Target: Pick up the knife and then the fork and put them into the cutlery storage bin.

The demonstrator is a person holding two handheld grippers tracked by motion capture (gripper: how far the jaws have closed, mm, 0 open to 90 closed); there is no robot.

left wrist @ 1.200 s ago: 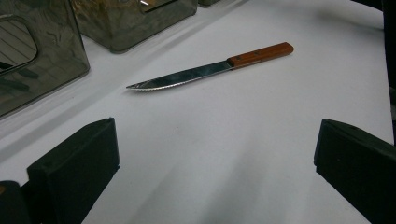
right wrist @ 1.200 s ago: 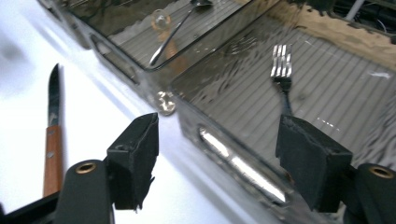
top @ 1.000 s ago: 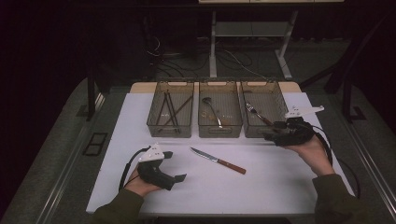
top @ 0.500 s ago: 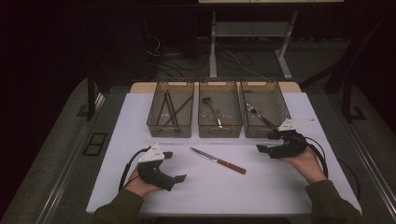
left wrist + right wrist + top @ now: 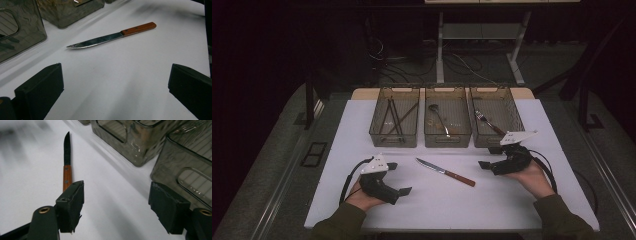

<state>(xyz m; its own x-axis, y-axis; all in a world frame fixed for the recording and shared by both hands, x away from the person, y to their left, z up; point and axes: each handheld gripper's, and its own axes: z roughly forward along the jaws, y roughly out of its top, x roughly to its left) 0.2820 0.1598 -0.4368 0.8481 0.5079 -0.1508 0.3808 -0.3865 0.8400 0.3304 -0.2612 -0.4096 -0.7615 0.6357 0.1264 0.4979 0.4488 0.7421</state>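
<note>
dim room, bright white table [image 5: 362, 130] (soft shadows), sharp focus.

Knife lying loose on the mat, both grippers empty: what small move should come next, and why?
Probably the right gripper should slide on toward the knife handle: its jaws stand open with nothing between them, the wooden handle end points its way, and the knife lies flat on the white mat, apart from both grippers.

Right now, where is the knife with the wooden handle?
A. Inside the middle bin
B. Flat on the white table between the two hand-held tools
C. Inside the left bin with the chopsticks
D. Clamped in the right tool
B. The knife lies flat on the white table, in front of the bins, apart from the left tool and the right tool, whose jaws stand open around nothing.
</note>
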